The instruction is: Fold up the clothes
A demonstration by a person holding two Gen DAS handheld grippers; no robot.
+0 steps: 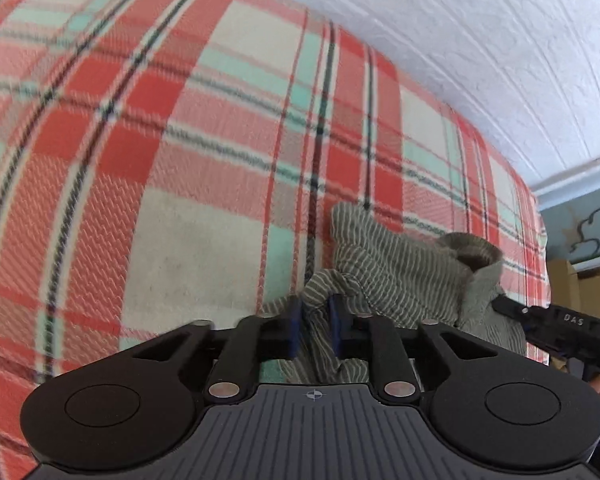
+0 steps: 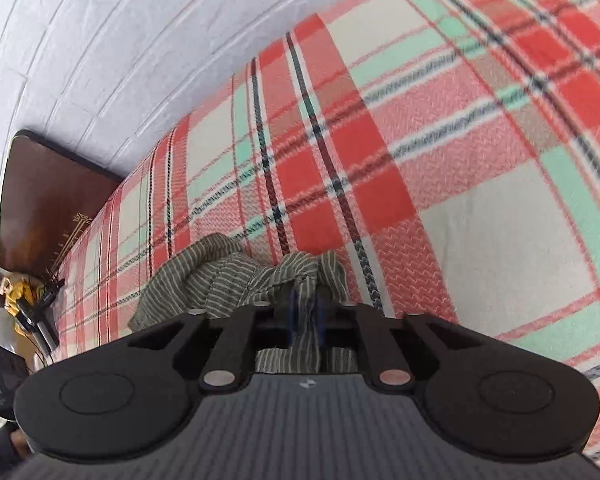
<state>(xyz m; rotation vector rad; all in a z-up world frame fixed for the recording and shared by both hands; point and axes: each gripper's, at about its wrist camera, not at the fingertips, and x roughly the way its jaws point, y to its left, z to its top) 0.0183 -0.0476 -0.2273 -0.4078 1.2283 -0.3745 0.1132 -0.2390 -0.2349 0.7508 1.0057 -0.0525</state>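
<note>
Blue-padded and black, the left gripper has its jaws partly closed, with a bunched fold of the olive-green, white-striped garment pinched between the pads. On the right gripper, the jaws stand narrower and clamp another fold of the same cloth. Crumpled, the garment lies between the two on the red, cream and mint plaid blanket, near its edge. A white textured wall rises on the far side, and a dark wooden headboard stands at far left in the right wrist view.

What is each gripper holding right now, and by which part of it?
Both hold the green striped garment: the left gripper pinches a bunched fold at one end, the right gripper a bunched fold at the other. Which parts of the garment cannot be told.
</note>
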